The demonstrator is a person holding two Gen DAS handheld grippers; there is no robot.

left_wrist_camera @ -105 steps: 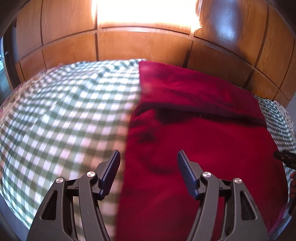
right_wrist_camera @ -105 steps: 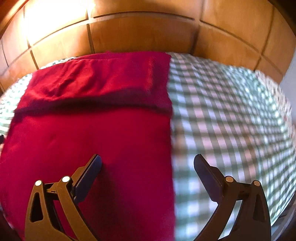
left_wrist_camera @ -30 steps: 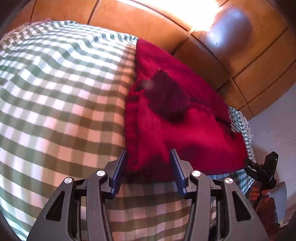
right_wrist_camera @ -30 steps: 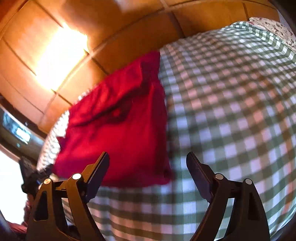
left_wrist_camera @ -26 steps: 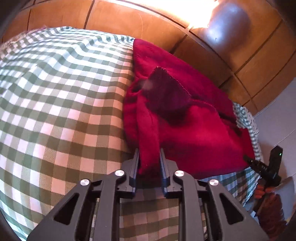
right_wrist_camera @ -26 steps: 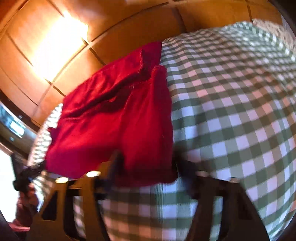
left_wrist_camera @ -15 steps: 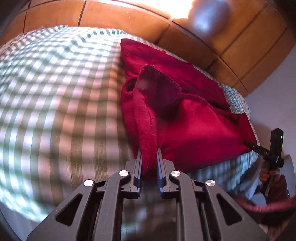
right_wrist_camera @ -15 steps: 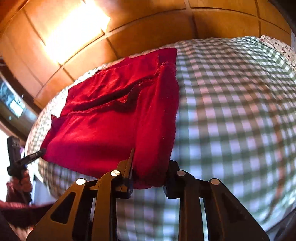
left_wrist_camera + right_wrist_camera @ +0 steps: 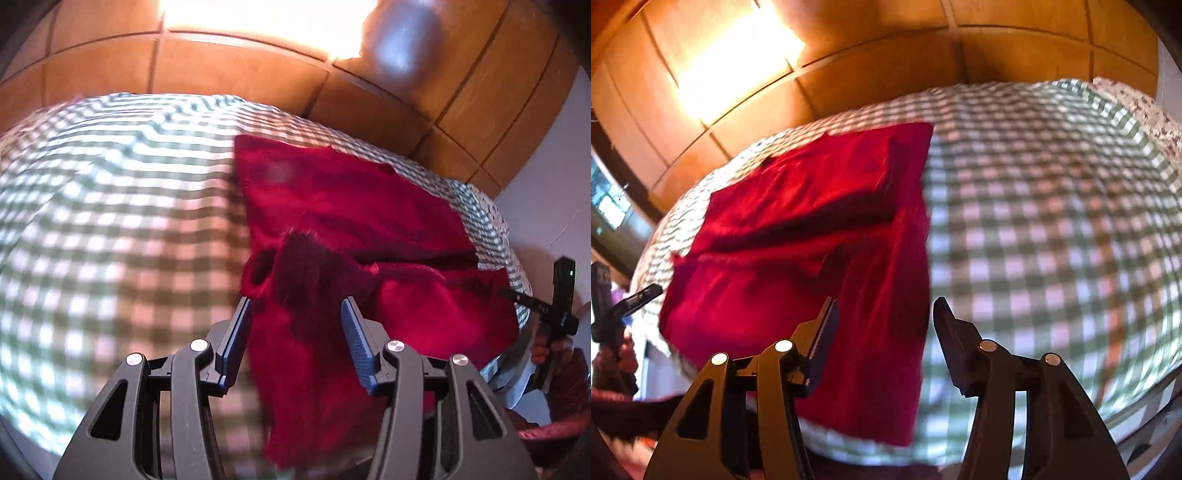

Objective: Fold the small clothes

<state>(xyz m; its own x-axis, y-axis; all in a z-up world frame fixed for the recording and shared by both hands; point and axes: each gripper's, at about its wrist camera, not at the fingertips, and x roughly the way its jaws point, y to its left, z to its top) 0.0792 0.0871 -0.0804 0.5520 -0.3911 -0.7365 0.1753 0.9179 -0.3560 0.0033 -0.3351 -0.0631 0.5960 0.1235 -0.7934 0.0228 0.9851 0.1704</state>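
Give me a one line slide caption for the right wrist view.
Right gripper open above the near edge of a red garment lying partly folded on a green checked cloth.

A bedroom: checked bedsheet [image 9: 1052, 240] beneath a wooden headboard [image 9: 886, 81].

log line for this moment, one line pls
stage: fold under way | left gripper: open, over red garment | right gripper: open, at garment's right edge | surface: checked cloth

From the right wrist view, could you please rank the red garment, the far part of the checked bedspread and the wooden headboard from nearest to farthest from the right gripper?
1. The red garment, lying between and left of the right gripper.
2. The checked bedspread, its far part stretching beyond and to the right.
3. The wooden headboard, behind the bed, along the top.
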